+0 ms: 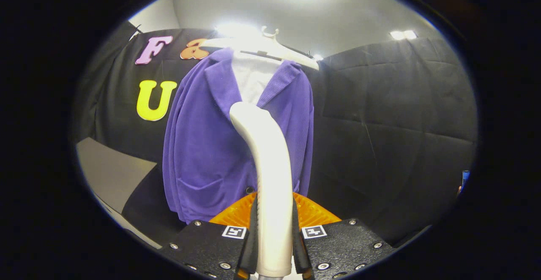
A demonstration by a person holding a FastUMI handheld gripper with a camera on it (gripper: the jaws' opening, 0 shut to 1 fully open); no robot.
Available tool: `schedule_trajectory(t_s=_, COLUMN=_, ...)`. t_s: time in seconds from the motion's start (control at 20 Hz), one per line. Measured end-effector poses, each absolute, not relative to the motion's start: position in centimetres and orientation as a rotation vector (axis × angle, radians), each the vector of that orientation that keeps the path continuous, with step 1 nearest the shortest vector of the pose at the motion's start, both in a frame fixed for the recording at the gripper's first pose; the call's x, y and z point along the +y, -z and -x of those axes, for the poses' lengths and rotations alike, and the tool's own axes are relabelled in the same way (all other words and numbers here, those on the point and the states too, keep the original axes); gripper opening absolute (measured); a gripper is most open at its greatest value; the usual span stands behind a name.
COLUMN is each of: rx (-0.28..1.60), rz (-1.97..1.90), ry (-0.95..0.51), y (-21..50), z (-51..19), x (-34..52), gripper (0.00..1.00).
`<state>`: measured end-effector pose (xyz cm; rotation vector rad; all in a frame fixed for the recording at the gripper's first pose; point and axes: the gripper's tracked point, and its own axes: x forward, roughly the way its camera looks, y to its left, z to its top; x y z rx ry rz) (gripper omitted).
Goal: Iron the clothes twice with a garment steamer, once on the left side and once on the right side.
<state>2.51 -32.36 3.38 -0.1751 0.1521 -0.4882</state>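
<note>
A purple jacket over a white shirt hangs on a white hanger in front of the black booth wall. My gripper is shut on the white handle of the garment steamer, both fingers pressing its sides. The steamer rises from between the fingers and curves up toward the jacket's open front, its head near the lapels at chest height. Whether the head touches the cloth I cannot tell.
The quilted black booth wall stands behind and to the right of the jacket. A grey floor patch lies to the left. A white wall and bright ceiling lights are above.
</note>
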Motion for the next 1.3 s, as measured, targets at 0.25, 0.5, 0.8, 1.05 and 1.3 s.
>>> schedule_trajectory(t_s=0.25, rx=0.039, rz=0.129, ry=0.52, y=-8.6, z=-4.2, x=-34.9, gripper=0.33)
schedule_trajectory(t_s=0.5, rx=-0.041, rz=0.141, ry=0.593, y=-12.6, z=-7.1, x=-37.5, gripper=0.33)
schedule_trajectory(t_s=0.8, rx=-0.047, rz=0.165, ry=0.655, y=-13.1, z=-9.5, x=-38.8, gripper=0.33)
schedule_trajectory(t_s=1.05, rx=0.006, rz=0.16, ry=0.652, y=-11.3, z=-11.9, x=-39.2, gripper=0.33)
schedule_trajectory(t_s=1.3, rx=0.042, rz=0.181, ry=0.667, y=-9.2, z=-11.9, x=-39.4, gripper=0.33)
